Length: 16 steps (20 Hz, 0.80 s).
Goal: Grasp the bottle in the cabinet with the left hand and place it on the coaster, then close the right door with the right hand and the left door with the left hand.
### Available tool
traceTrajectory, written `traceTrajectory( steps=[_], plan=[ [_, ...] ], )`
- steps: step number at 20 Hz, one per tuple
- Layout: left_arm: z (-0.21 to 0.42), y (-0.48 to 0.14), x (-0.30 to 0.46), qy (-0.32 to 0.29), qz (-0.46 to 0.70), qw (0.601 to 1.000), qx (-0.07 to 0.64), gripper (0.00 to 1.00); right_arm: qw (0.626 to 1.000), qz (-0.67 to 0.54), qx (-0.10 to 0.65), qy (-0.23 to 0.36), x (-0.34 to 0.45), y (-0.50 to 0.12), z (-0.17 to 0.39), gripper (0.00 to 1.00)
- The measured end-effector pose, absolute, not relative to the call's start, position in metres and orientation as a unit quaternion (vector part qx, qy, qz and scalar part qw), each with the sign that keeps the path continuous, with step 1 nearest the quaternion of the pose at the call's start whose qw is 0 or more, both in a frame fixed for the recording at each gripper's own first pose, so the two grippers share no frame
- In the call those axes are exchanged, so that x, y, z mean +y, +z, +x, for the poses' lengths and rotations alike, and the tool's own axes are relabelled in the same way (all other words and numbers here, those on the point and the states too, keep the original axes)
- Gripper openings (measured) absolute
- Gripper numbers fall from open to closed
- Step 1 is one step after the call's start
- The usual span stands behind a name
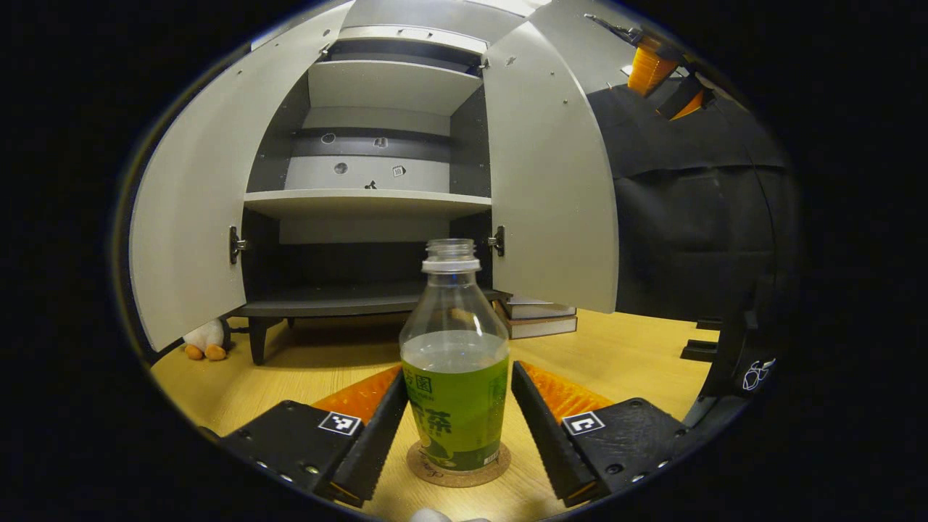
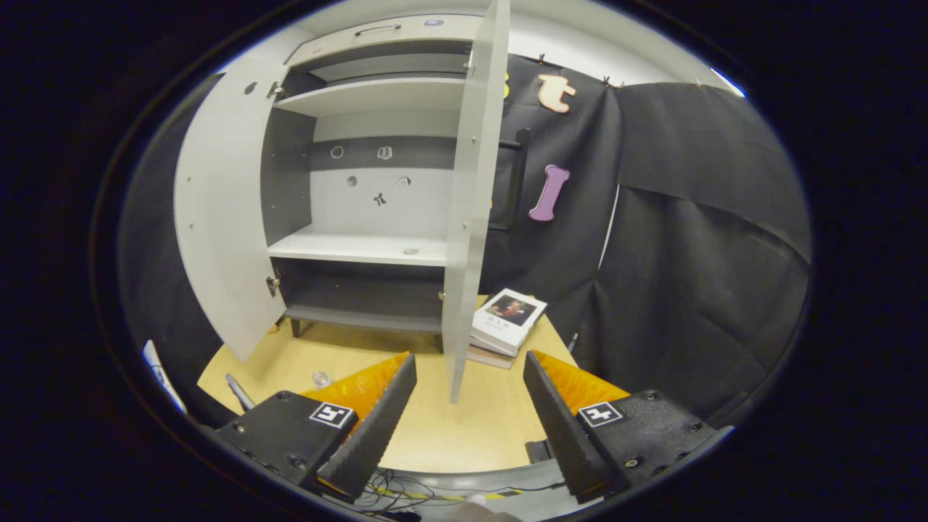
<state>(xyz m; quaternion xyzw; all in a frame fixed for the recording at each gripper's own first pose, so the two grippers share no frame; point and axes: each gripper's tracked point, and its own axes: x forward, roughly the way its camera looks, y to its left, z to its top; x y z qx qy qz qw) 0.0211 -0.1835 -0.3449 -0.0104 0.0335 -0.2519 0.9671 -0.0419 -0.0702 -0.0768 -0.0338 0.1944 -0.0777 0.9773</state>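
Here the capless green-tea bottle (image 1: 454,362) is seen upright on the cork coaster (image 1: 458,470) between the left gripper's (image 1: 457,420) spread, untouching fingers, while the right gripper (image 2: 470,406) is held open before the cabinet's right door (image 2: 471,203).

- The bottle (image 1: 454,362) hid most of the coaster (image 1: 458,471).
- The left door (image 1: 190,217) covered part of the plush toy (image 1: 205,339).
- The right door (image 2: 471,203) blocked part of the books (image 2: 505,324).
- Small stickers (image 2: 380,176) on the cabinet (image 2: 362,246) back were too tiny to make out.
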Motion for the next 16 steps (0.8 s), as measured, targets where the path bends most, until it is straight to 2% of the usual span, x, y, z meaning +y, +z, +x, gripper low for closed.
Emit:
traceTrajectory(
  steps=[1,8,16],
  plan=[
    [0.021,-0.34,-0.182,-0.25,-0.007,0.968,0.032,0.97,0.977,-0.031,0.196,-0.075,-0.068,-0.077,-0.044,0.98],
    [0.023,-0.27,-0.176,-0.246,-0.026,0.969,0.012,0.96,0.98,-0.011,0.182,-0.073,-0.067,-0.077,-0.051,0.98],
    [0.015,-0.142,-0.132,-0.206,-0.037,0.978,-0.016,0.96,0.99,-0.006,0.124,-0.064,-0.069,-0.054,-0.044,0.97]
  ],
)
